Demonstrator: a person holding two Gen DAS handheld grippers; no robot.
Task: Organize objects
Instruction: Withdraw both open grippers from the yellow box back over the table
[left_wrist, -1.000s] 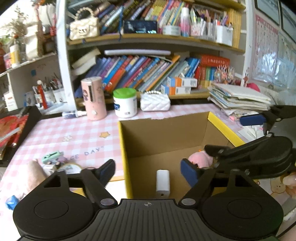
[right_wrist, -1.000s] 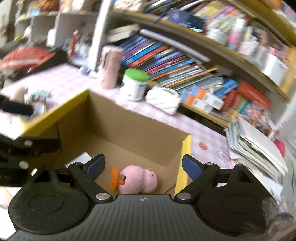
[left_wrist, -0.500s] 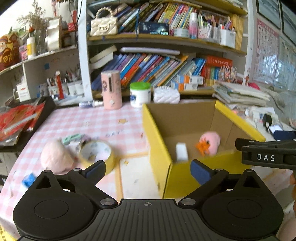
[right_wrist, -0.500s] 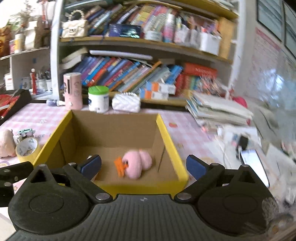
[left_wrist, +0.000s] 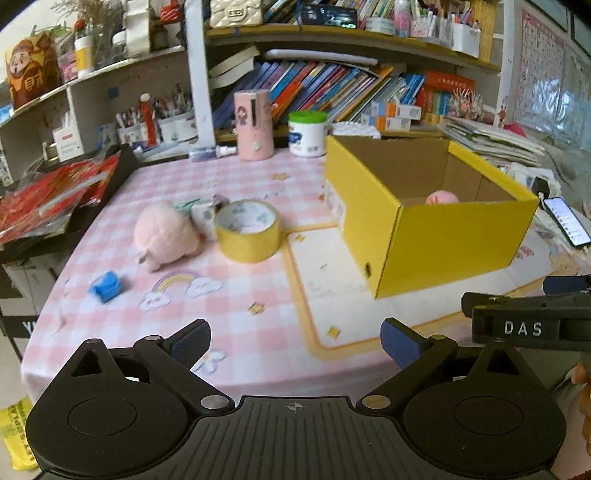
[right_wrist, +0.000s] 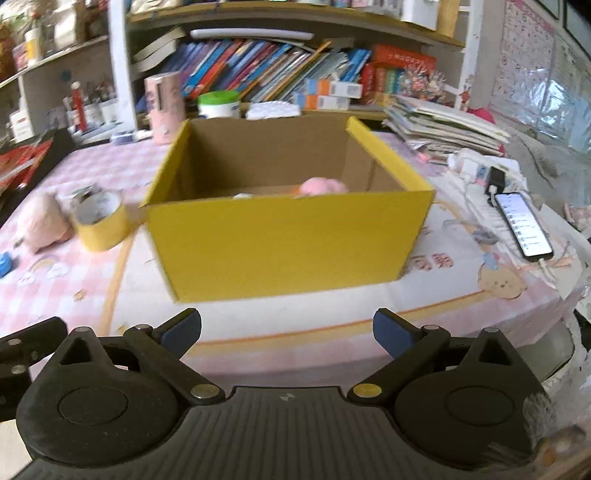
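Note:
A yellow cardboard box (left_wrist: 454, 240) (right_wrist: 288, 243) stands on the pink checked tablecloth, with a pink plush toy (left_wrist: 441, 197) (right_wrist: 323, 185) inside. Left of the box lie a yellow tape roll (left_wrist: 246, 229) (right_wrist: 101, 220), a pink plush (left_wrist: 162, 236) (right_wrist: 42, 223), a small patterned item (left_wrist: 201, 216) behind the tape, and a blue sharpener (left_wrist: 106, 286). My left gripper (left_wrist: 295, 343) is open and empty above the table's near edge. My right gripper (right_wrist: 288, 334) is open and empty in front of the box; its side shows in the left wrist view (left_wrist: 528, 325).
A pink cylinder (left_wrist: 254, 125) and a green-lidded white jar (left_wrist: 307, 133) stand at the back before a bookshelf (left_wrist: 332, 88). A phone (right_wrist: 522, 223) and a stack of papers (right_wrist: 443, 127) lie right of the box. A black tray with red packets (left_wrist: 55, 192) sits at the left.
Both grippers have pulled back from over the box toward the table's near edge. The box now appears farther off, and the items left of it are in full view. Both stay open.

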